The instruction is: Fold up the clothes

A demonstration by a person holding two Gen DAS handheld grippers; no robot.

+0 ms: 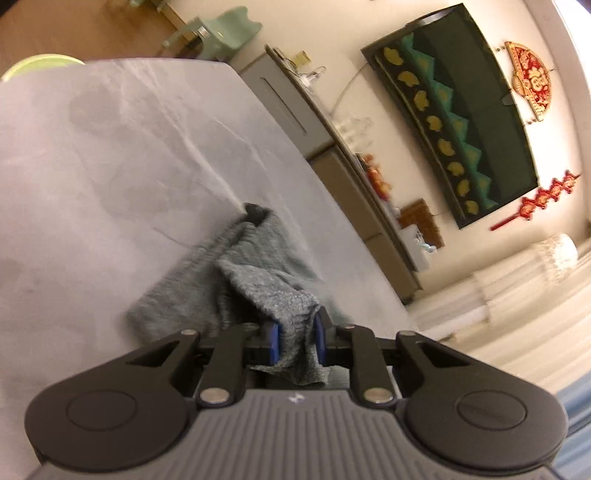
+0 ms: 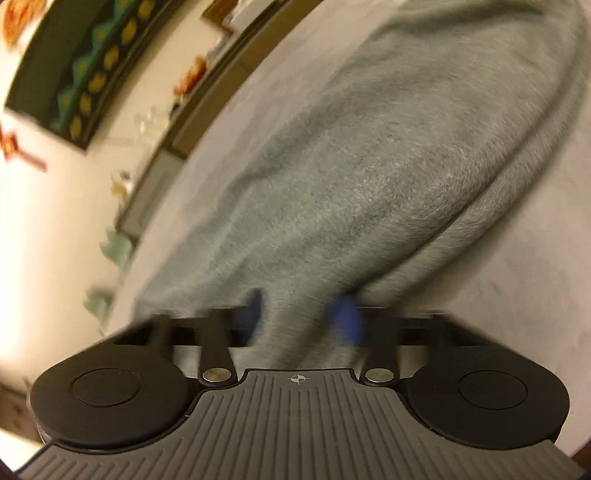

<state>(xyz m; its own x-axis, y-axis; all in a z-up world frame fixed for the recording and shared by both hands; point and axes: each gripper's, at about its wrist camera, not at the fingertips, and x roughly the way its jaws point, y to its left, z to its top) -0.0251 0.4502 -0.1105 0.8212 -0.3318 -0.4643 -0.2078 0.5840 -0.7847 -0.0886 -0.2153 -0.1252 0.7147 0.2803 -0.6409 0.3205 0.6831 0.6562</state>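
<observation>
A grey knit garment [image 1: 255,273] lies partly lifted on the pale grey table [image 1: 110,166]. My left gripper [image 1: 296,339] is shut on a bunched edge of the garment, its blue pads [image 1: 273,341] pressing the cloth, and holds it above the table. In the right wrist view the same grey garment [image 2: 369,166] fills the middle, stretched away from me over the table [image 2: 535,277]. My right gripper [image 2: 301,319] is shut on another part of the garment, its blue pads [image 2: 347,321] blurred by motion. A dark tip [image 1: 256,212] shows at the garment's far end.
A long grey sideboard [image 1: 332,162] with small items runs past the table's far edge. A dark wall hanging [image 1: 461,122] and red ornaments [image 1: 532,81] are on the wall. A green chair [image 1: 221,33] and a green rim [image 1: 40,64] sit beyond the table.
</observation>
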